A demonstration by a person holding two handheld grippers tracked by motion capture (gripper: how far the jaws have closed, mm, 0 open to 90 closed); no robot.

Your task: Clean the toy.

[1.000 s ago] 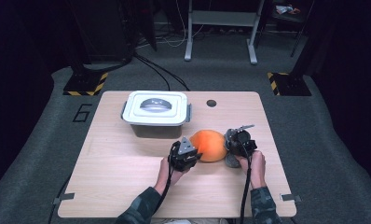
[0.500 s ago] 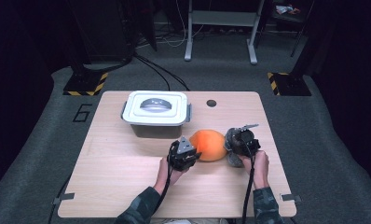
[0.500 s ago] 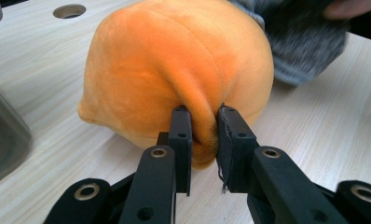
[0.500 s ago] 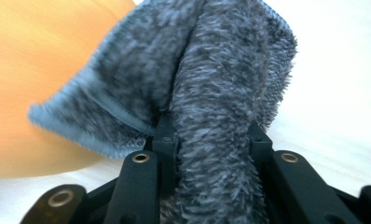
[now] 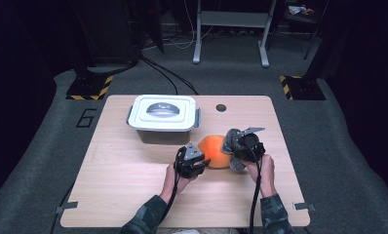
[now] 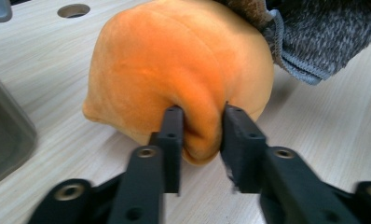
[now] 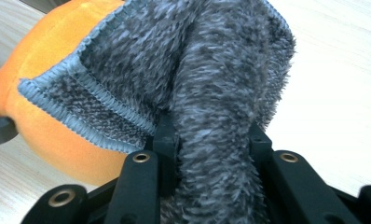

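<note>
- the high view sits above the person's side of the tabletop (image 5: 133,195) and looks forward and down, far enough off to take in the whole top, the grey floor around it and the stands beyond.
- the left gripper view rides on the left gripper (image 5: 191,161), low over the wood, facing along its two black fingers (image 6: 172,140) at very close range onto the orange plush (image 6: 174,65).
- the right gripper view rides on the right gripper (image 5: 241,146), likewise very near, looking along its fingers (image 7: 162,135) into the grey cloth (image 7: 197,93).
- all three views share the orange plush (image 5: 215,150) (image 7: 48,51) and the grey cloth (image 5: 231,145) (image 6: 319,37) at mid-tabletop.
</note>
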